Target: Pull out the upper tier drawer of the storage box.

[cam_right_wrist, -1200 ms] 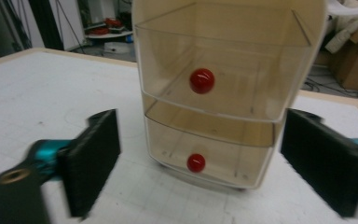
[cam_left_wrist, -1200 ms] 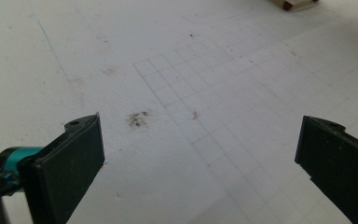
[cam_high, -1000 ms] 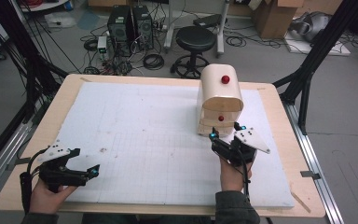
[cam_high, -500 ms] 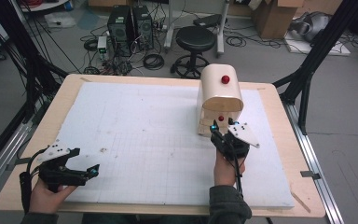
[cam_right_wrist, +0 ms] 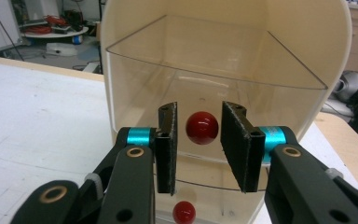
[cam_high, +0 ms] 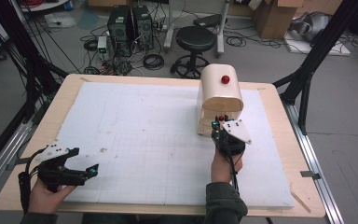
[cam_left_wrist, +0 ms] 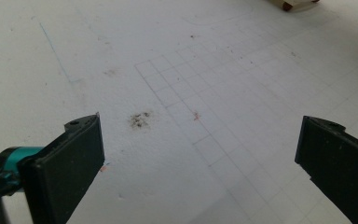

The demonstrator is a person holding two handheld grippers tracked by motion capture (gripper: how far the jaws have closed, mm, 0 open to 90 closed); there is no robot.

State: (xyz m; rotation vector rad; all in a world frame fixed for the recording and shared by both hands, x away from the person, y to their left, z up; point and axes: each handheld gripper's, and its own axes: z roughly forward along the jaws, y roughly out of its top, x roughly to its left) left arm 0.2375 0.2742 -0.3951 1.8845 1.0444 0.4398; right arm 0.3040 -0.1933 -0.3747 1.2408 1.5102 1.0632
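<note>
Between tool (cam_right_wrist: pixel 203 140) jaws: round glossy red knob (cam_right_wrist: pixel 202 128).

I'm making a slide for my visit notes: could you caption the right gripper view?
Right tool closing its jaws around the red knob on the clear door of a cream box.

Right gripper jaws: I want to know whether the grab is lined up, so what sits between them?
In the right gripper view, the red knob on the clear door of the cream box sits between the right gripper jaws, which have just been closing; slim gaps remain on both sides.
</note>
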